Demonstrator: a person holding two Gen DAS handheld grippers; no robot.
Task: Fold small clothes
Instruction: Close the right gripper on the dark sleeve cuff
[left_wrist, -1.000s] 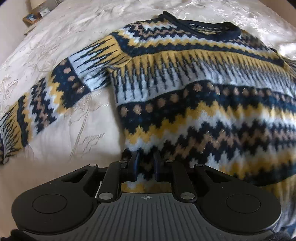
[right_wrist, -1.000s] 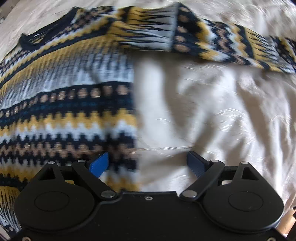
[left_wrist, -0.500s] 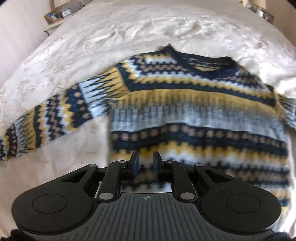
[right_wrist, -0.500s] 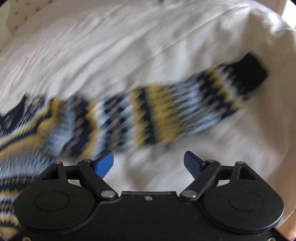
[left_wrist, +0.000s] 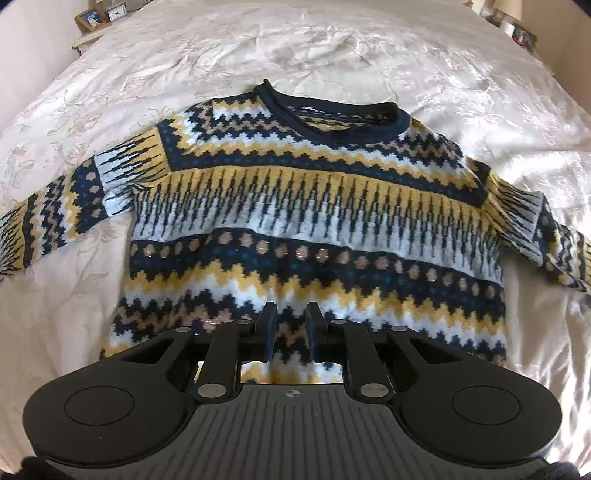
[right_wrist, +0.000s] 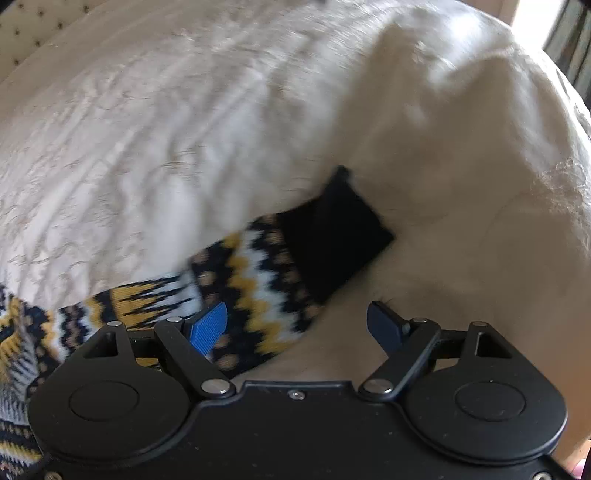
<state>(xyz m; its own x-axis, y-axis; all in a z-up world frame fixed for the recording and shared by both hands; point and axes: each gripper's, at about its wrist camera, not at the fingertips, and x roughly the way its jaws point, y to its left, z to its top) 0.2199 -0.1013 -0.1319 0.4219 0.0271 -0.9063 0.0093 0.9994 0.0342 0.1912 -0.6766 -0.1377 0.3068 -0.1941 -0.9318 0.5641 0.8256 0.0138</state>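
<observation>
A knitted sweater (left_wrist: 314, 221) in navy, yellow, white and tan zigzag bands lies flat and face up on the bed, neck at the far side, both sleeves spread out. My left gripper (left_wrist: 290, 325) hovers over its lower hem, jaws nearly together with a narrow gap and nothing between them. In the right wrist view the sweater's sleeve (right_wrist: 258, 291) runs up to its dark cuff (right_wrist: 332, 236). My right gripper (right_wrist: 295, 314) stands open above the sleeve end, its blue left pad (right_wrist: 207, 326) over the knit and its right finger over bare bedding.
A cream embroidered bedspread (left_wrist: 332, 55) covers the whole bed and bulges in a hump (right_wrist: 461, 129) beyond the cuff. A small bedside shelf with picture frames (left_wrist: 96, 18) stands at the far left, and small items (left_wrist: 513, 29) at the far right.
The left gripper drew back and rose, bringing the whole sweater into view. The right gripper swept along the right sleeve from the body's edge to the cuff, its jaws narrowing a little.
</observation>
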